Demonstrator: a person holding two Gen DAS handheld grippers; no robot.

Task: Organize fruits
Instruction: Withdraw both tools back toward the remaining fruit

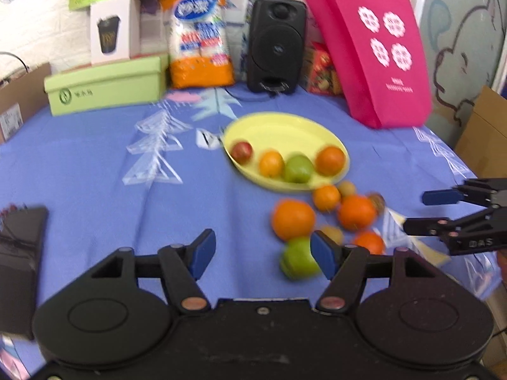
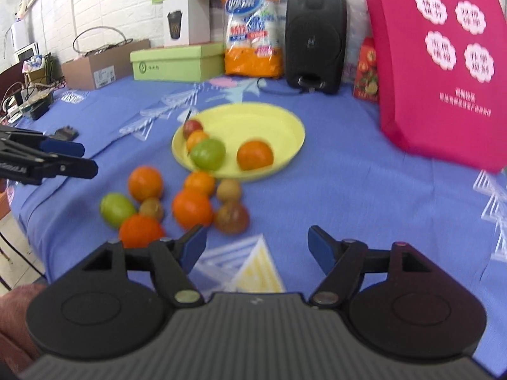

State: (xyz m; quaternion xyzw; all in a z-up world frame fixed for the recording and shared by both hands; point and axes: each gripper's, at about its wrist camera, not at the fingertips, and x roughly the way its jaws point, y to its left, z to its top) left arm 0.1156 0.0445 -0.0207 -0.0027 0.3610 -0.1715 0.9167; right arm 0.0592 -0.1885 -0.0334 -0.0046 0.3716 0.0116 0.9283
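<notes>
A yellow plate (image 1: 279, 126) (image 2: 253, 117) on the blue cloth holds several fruits, among them a red apple (image 1: 241, 151), a green apple (image 1: 298, 168) (image 2: 207, 153) and an orange (image 1: 330, 160) (image 2: 255, 155). Just in front of it several oranges, kiwis and a green apple (image 1: 296, 261) (image 2: 115, 209) lie loose. My left gripper (image 1: 263, 253) is open and empty, and that loose apple sits by its right finger. My right gripper (image 2: 257, 247) is open over bare cloth, with the loose fruit to its left. Each gripper (image 1: 415, 211) (image 2: 88, 158) appears at the edge of the other's view.
Along the back stand a pink bag (image 1: 374, 47), a black speaker (image 1: 275, 41), an orange-and-white package (image 1: 199, 38) and a green box (image 1: 104, 85). A black device (image 1: 19, 253) lies at the near left. The table edge drops off left in the right wrist view.
</notes>
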